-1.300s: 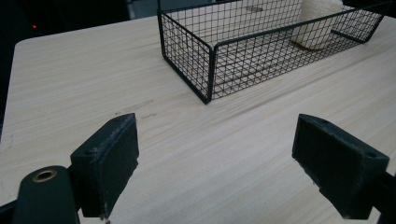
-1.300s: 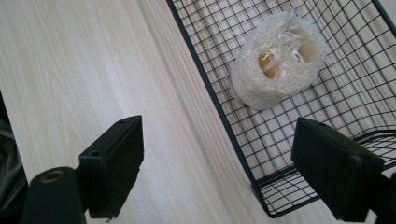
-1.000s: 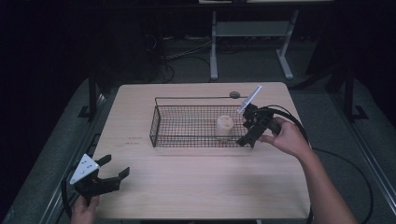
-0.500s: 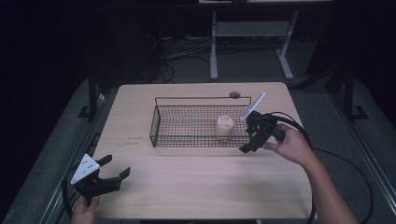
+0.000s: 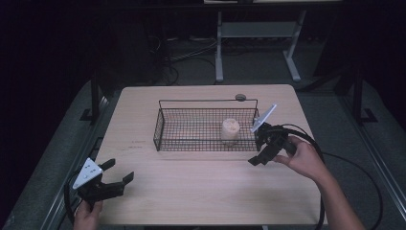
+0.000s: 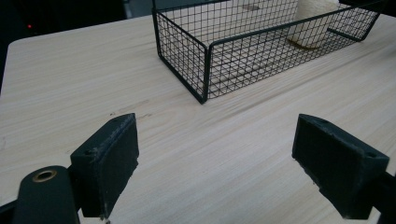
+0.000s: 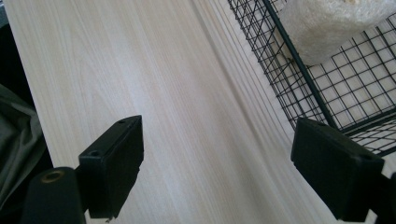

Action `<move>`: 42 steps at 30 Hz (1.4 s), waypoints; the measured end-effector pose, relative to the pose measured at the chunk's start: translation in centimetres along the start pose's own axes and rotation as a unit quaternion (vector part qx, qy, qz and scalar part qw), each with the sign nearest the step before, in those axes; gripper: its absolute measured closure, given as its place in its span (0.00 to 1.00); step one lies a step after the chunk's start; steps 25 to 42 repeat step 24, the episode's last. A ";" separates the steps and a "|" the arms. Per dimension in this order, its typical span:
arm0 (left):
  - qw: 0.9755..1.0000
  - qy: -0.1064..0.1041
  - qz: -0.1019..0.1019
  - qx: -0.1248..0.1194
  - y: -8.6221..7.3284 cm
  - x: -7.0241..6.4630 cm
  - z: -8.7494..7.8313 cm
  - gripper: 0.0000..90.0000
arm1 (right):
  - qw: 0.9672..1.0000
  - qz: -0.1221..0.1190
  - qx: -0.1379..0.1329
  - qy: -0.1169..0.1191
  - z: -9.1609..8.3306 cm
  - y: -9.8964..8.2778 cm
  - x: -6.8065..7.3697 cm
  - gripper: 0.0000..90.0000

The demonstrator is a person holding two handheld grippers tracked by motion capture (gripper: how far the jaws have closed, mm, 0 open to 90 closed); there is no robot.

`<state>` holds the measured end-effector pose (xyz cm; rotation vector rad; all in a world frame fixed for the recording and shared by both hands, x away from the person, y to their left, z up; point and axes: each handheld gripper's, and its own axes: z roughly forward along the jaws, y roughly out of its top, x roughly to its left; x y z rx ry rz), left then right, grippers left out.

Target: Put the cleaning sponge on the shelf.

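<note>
a: high view status? where's the loofah piece (image 5: 230,129)?
b: upright inside wire basket (image 5: 191,143), right end. right claw (image 5: 259,152) spread wide, empty, just outside basket's right corner. left claw (image 5: 115,173) released over desk (image 5: 201,191).

Black wire-mesh basket (image 5: 191,129), matt metal. Pale wood-grain table (image 5: 201,191), smooth (faint sheen); rough, fibrous cream roll (image 5: 230,130).

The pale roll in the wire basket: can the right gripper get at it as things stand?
Probably yes. The right gripper, jaws open and empty, sits just outside the wire basket near the pale roll. The basket is open-topped, so only its wall must be cleared, from above.
</note>
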<state>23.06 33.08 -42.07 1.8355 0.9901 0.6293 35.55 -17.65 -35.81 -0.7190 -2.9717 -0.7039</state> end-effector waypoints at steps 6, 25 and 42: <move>1.000 0.000 0.000 0.000 0.0 0.0 0.0 0.15 | 1.000 0.002 0.002 -0.003 0.0 -0.9 0.5 0.18; 1.000 -0.004 -0.003 0.000 -0.1 -0.1 0.0 0.15 | 0.998 0.011 -0.054 -0.031 -0.6 -4.8 3.2 0.17; 1.000 -0.004 -0.003 0.000 -0.1 -0.1 0.0 0.15 | 0.998 0.011 -0.054 -0.031 -0.6 -4.8 3.2 0.17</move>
